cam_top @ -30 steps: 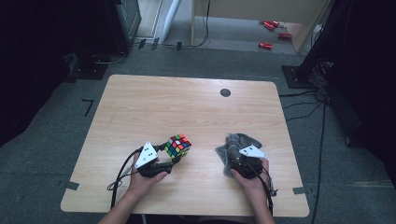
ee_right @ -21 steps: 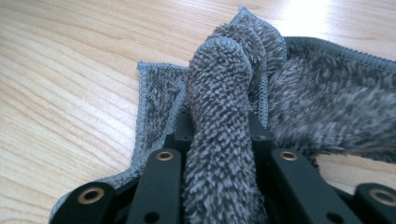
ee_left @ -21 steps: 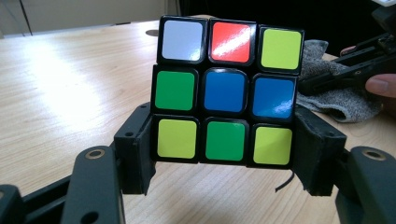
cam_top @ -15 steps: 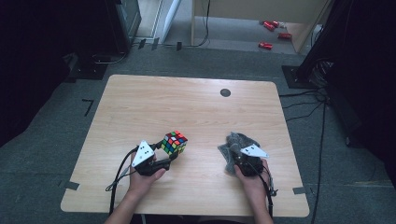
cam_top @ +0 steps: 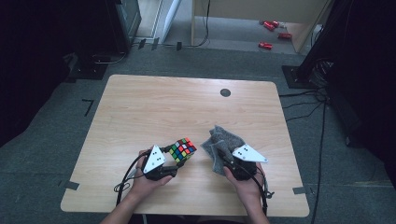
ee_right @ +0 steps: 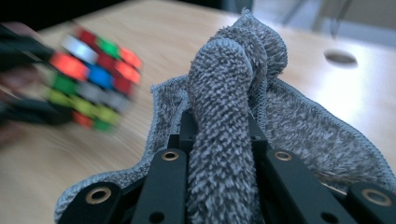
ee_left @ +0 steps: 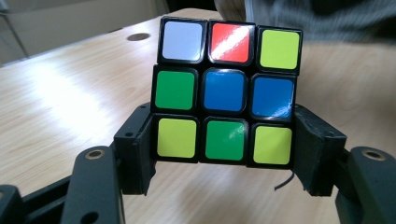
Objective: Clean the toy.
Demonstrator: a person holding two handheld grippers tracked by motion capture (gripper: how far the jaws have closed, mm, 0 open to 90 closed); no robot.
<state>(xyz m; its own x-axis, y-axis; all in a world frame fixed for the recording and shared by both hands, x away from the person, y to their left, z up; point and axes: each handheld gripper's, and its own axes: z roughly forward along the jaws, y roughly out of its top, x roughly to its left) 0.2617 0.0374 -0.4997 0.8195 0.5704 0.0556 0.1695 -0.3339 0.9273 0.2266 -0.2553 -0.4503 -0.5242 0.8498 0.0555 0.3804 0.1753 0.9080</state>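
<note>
High view shows the left hand-held gripper [cam_top: 173, 161] clamped on the Rubik's cube [cam_top: 182, 149] above the worktop [cam_top: 154, 107], just left of the grey cloth [cam_top: 223, 148] pinched by the right hand-held gripper [cam_top: 227, 161]

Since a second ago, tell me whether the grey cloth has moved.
Yes. The grey cloth, pinched in the right gripper, has come up and toward the puzzle cube; against the table's near edge it sits farther up the high view.
</note>
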